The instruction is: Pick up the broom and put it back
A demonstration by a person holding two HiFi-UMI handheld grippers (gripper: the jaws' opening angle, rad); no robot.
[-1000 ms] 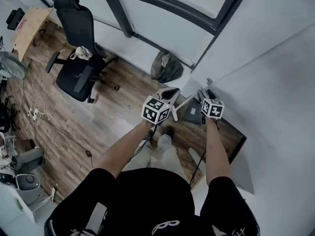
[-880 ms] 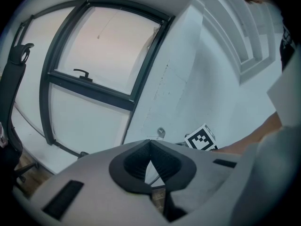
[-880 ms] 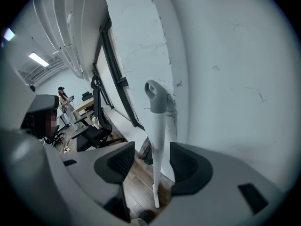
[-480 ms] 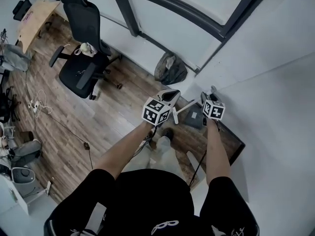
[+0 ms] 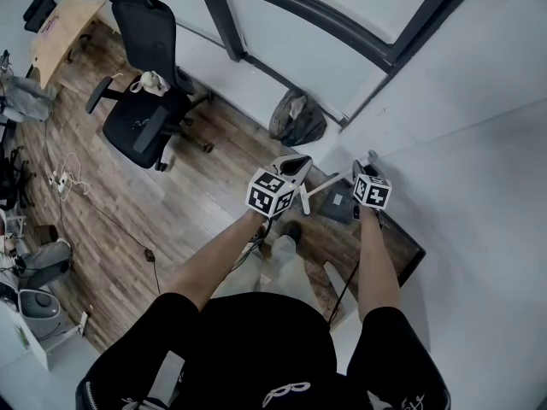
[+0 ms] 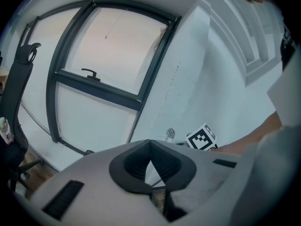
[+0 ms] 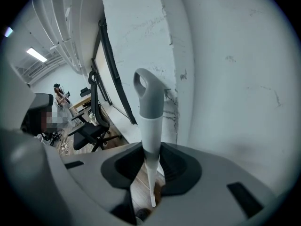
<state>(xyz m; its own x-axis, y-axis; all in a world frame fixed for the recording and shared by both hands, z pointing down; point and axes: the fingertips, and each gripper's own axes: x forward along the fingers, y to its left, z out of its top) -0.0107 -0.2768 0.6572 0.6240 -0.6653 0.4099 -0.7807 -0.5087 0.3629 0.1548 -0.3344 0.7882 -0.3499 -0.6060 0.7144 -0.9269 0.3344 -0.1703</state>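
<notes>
Right gripper (image 7: 152,150): jaws just closed in, clamped on broom handle (image 7: 151,119) below its grey loop.
Left gripper (image 6: 150,143): jaws together, nothing held.
Broom: upright at floor edge, beside wall corner.
Lift: best kept vertical, grip confirmed first.

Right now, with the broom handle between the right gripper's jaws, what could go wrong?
The jaws of the right gripper have just been closing on the broom handle near its top, so the shaft below could swing or slip when lifted. The wall stands close; a swing might strike it.
</notes>
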